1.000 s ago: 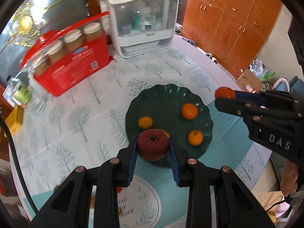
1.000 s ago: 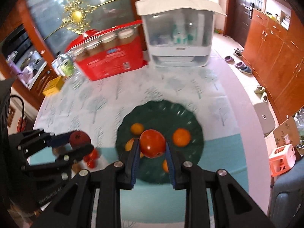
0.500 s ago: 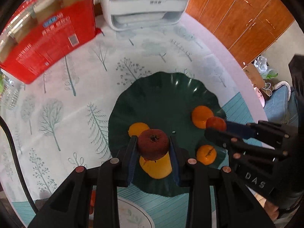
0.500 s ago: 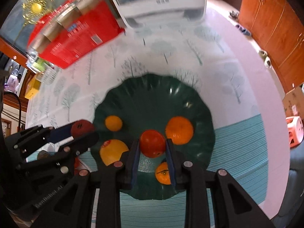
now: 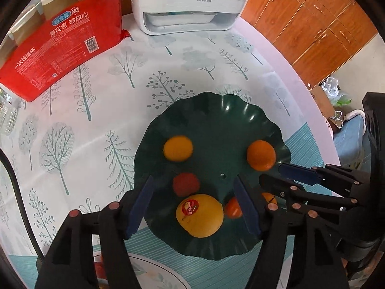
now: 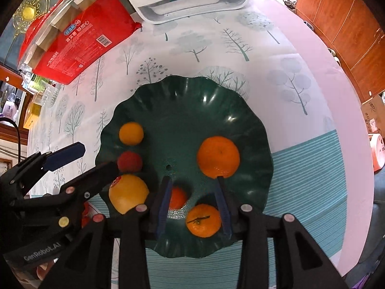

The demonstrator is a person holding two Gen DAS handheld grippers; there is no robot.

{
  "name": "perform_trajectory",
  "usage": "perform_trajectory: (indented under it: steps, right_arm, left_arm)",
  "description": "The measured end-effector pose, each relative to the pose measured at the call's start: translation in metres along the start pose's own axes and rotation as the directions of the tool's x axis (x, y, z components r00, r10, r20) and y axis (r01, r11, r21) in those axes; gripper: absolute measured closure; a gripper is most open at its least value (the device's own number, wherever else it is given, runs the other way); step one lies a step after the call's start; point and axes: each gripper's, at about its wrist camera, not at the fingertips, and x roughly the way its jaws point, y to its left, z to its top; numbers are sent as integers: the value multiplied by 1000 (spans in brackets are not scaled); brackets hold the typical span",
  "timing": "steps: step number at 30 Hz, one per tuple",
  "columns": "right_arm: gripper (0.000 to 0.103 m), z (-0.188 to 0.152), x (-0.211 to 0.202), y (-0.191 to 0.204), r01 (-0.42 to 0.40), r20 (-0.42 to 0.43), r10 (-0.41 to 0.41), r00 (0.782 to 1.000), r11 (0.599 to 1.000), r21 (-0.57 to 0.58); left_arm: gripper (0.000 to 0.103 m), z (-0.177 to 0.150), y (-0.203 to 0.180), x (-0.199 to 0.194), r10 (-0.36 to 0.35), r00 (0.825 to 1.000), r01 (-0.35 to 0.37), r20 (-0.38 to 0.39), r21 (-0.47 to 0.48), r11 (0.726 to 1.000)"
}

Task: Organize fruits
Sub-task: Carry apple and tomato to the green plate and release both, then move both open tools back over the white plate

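A dark green wavy plate (image 5: 216, 110) (image 6: 182, 96) holds several fruits. My left gripper (image 5: 193, 192) is open above it; a dark red fruit (image 5: 185, 184) (image 6: 129, 161) lies blurred on the plate between its fingers. A large yellow fruit with a sticker (image 5: 199, 215) (image 6: 128, 193) lies at the near rim. My right gripper (image 6: 192, 187) is open; a small red-orange fruit (image 6: 177, 198) (image 5: 233, 207) lies on the plate between its fingers. Two oranges (image 6: 218, 157) (image 6: 203, 220) and a small yellow-orange fruit (image 6: 131, 133) also lie on the plate.
A red pack of paper cups (image 5: 55, 38) and a white appliance (image 5: 190, 2) stand at the back of the round table with the tree-print cloth (image 5: 96, 91). A white patterned plate (image 5: 154, 274) sits near the front. Wooden cabinets (image 5: 310, 24) stand to the right.
Both grippers have opened over the green plate. The dark red fruit has left the left gripper and the red-orange fruit has left the right one; both now lie on the plate.
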Motion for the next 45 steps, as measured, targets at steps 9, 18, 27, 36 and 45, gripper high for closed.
perform_trajectory:
  steps: [9, 18, 27, 36, 45]
  right_arm:
    - [66, -5, -4, 8, 8, 6, -8, 1000, 999, -37]
    - [66, -14, -12, 18, 20, 25, -18, 1000, 997, -70]
    - [66, -27, -23, 18, 18, 40, -15, 999, 997, -76]
    - [66, -55, -29, 21, -1, 27, 4, 1000, 995, -98]
    - [66, -93, -33, 35, -28, -3, 28, 1000, 987, -155]
  left_arm:
    - [35, -6, 5, -9, 14, 1000, -13, 11, -20, 1000]
    - [34, -20, 6, -24, 43, 999, -42, 28, -12, 999]
    - [30, -40, 5, -40, 50, 998, -49, 34, -26, 998]
    - [26, -76, -1, -57, 37, 998, -34, 41, -66, 997]
    - [24, -123, -1, -79, 39, 998, -34, 44, -96, 995]
